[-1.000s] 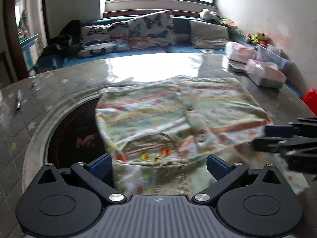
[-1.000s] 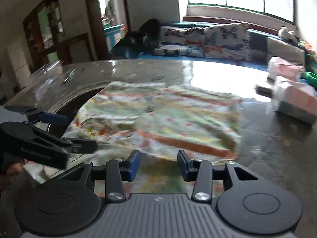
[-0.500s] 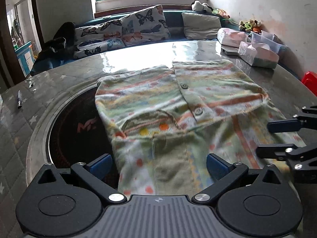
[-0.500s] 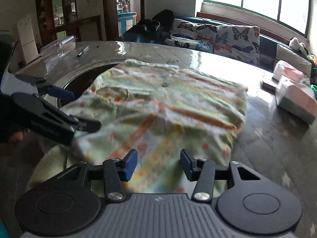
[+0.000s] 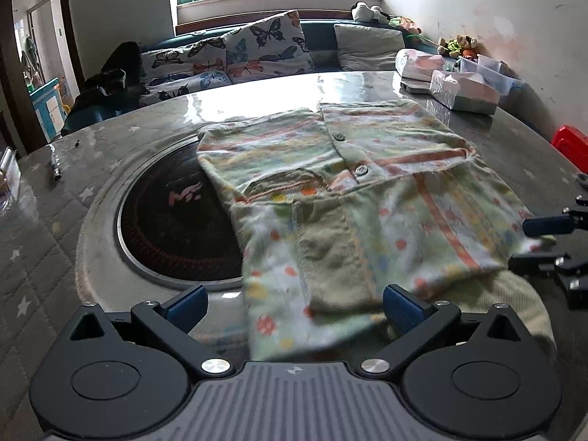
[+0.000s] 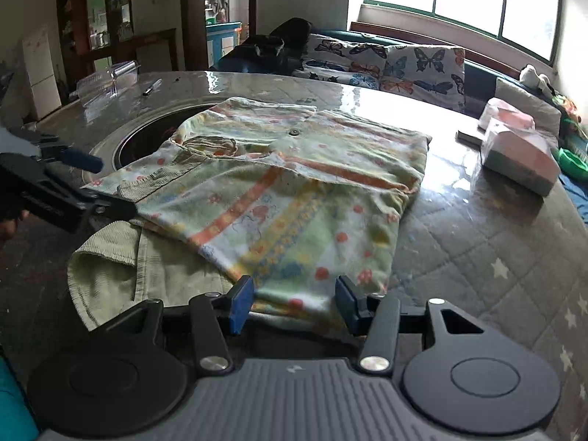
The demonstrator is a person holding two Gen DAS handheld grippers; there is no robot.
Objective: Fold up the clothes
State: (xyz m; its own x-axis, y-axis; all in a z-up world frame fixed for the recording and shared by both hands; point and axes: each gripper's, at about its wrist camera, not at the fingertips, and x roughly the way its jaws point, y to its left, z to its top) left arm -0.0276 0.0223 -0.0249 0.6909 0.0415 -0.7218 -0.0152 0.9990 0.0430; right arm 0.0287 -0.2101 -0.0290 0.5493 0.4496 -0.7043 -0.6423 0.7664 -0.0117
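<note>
A patterned, buttoned garment [image 5: 367,169] [image 6: 294,183] lies folded on the quilted table, partly over a pale green corduroy piece [image 6: 110,268] [image 5: 514,301]. My left gripper [image 5: 292,305] stands wide open at the garment's near edge, with cloth lying loose between its blue pads [image 5: 183,303]. My right gripper [image 6: 293,303] is open too, and the hem lies between its pads [image 6: 240,303] unpinched. Each gripper shows in the other's view: the right gripper [image 5: 533,242] at the cloth's right corner, the left gripper [image 6: 106,183] at its left corner.
A round dark recessed plate [image 5: 172,228] sits in the table under the garment's left side. Tissue packs and plastic boxes [image 5: 463,88] [image 6: 518,147] stand at the far right. A pen [image 5: 55,163] and a clear container [image 6: 106,81] lie at the left. A cushioned bench [image 5: 257,51] runs behind.
Both grippers have drawn back towards the near edge, and more of the patterned cloth now lies spread in front of them. The right jaws stand slightly wider.
</note>
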